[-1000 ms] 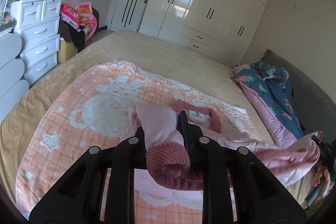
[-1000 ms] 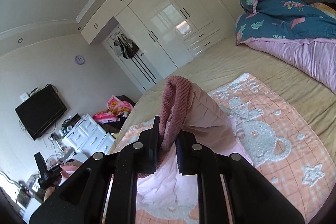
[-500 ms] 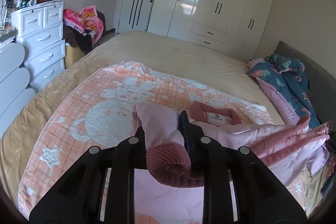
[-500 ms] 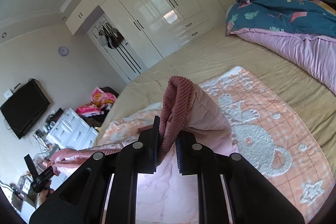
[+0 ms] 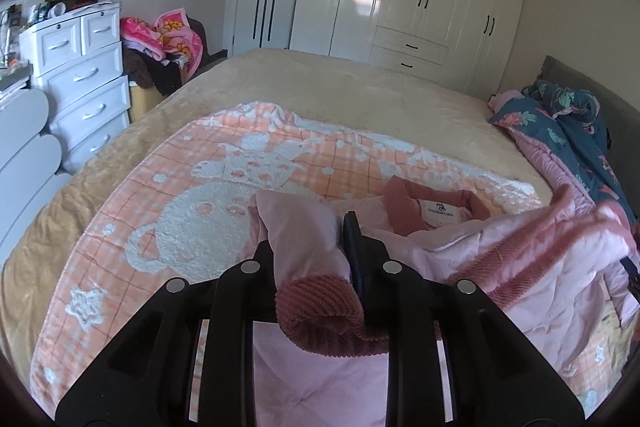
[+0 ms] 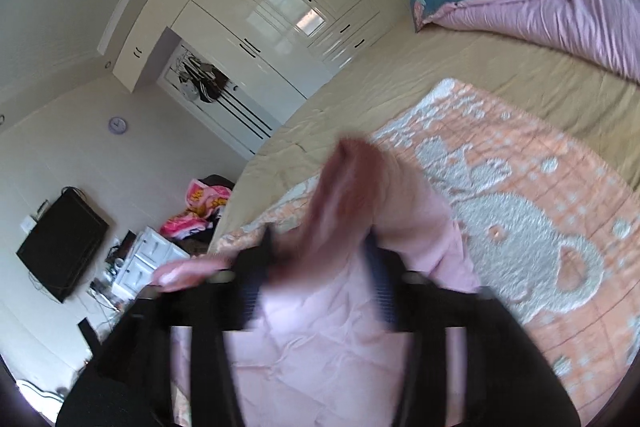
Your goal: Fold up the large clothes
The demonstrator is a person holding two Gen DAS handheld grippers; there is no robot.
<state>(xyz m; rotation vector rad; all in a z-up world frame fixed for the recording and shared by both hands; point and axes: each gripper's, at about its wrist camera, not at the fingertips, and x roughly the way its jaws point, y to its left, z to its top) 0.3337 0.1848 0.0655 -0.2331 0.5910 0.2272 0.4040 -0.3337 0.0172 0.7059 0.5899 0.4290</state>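
Note:
A pale pink quilted jacket (image 5: 460, 247) with darker ribbed trim lies on the orange bear blanket (image 5: 200, 187), collar (image 5: 436, 203) and label facing up. My left gripper (image 5: 308, 239) is shut on one sleeve, whose ribbed cuff (image 5: 324, 311) curls back over the fingers. In the right wrist view my right gripper (image 6: 320, 267) is opening. The other sleeve's cuff (image 6: 352, 195) stands blurred between its parted jaws, and the pads are clear of it. The jacket body (image 6: 328, 359) spreads below. That sleeve also crosses the right edge of the left wrist view.
The blanket lies on a beige bed (image 5: 360, 87). A blue and pink quilt (image 5: 568, 131) is bunched at the headboard side. White drawers (image 5: 80, 79) and a chair heaped with clothes (image 5: 164, 39) stand beside the bed. A white wardrobe (image 5: 420, 7) fills the far wall.
Both grippers have come down toward the bed with the sleeves. The right jaws, shut on the cuff before, have sprung apart. The left grip is unchanged.

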